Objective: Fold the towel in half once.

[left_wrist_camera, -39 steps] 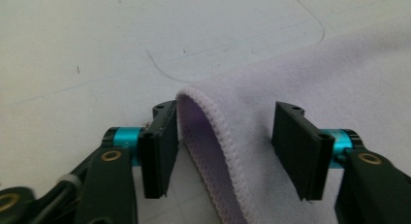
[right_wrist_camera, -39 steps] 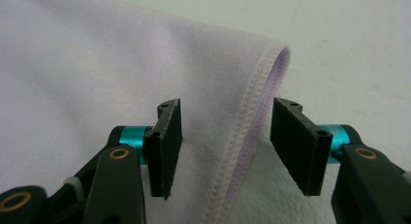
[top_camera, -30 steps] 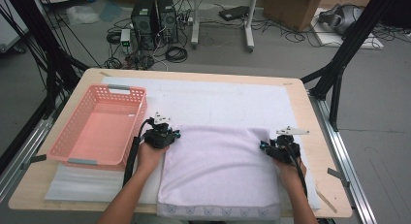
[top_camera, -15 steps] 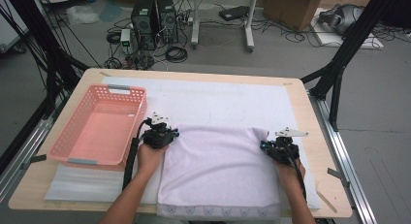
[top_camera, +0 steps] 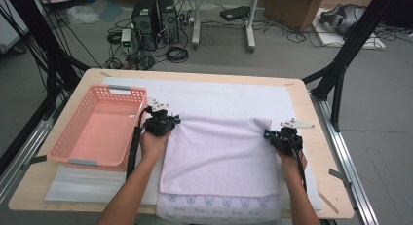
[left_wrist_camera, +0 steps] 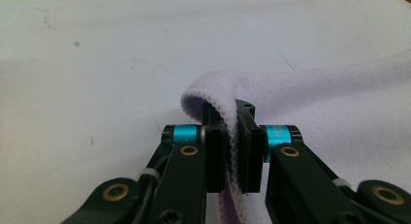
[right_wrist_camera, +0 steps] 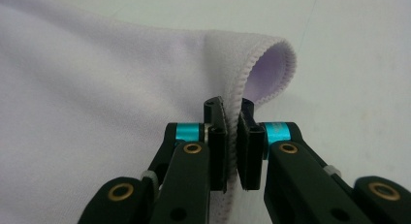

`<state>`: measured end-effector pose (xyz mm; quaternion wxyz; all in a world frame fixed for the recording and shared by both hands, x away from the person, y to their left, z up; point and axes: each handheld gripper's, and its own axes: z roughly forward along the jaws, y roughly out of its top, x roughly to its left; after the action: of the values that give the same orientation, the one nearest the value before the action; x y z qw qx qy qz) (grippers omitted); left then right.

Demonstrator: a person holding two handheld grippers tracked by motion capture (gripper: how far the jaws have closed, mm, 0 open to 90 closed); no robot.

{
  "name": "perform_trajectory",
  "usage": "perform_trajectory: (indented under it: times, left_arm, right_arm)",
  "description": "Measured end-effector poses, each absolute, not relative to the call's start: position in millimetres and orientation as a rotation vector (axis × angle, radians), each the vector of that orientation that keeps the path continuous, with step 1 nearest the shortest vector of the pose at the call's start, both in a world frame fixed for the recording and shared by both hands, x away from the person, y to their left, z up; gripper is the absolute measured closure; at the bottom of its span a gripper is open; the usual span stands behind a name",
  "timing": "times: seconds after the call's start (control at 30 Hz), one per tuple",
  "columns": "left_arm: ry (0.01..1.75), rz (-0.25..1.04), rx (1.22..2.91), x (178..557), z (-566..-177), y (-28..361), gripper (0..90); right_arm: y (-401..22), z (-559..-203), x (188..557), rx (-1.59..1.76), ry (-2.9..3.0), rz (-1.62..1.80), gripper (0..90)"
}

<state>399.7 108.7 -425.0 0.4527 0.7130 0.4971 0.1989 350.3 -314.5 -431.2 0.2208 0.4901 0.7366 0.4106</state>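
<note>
Each hand-held gripper, left (left_wrist_camera: 231,158) and right (right_wrist_camera: 231,151), is clamped on a far corner of the towel (top_camera: 219,152); its folded body lies toward the person.

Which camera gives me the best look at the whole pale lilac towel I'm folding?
The high view: the pale lilac towel lies there edge to edge on the white table cover, both far corners pinched by the left gripper and right gripper. Each gripper view gives a close-up of one clamped stitched corner.
</note>
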Motion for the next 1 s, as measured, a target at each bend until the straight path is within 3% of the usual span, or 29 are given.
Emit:
perform_trajectory:
  times: [0.43,0.7,0.77,0.87,1.0]
  left_arm:
    - [1.24,0.525,1.722,452.1,-423.9,112.8,83.7]
    - [1.266,0.538,1.694,460.9,-437.7,116.2,83.3]
    - [1.273,0.537,1.693,459.5,-436.6,116.3,78.3]
    - [1.293,0.491,1.664,457.0,-432.5,118.3,59.1]
    - [1.256,0.46,1.695,450.7,-426.6,114.9,52.6]
  right_arm:
    - [-302.4,-419.6,416.1,1.344,2.032,1.061,85.0]
    - [-296.8,-420.8,436.7,1.318,2.032,1.04,84.9]
    - [-294.1,-422.1,437.7,1.327,2.031,1.029,82.9]
    - [-294.6,-425.4,437.7,1.381,2.023,1.022,69.5]
    - [-295.1,-423.0,432.8,1.397,2.029,1.041,64.7]
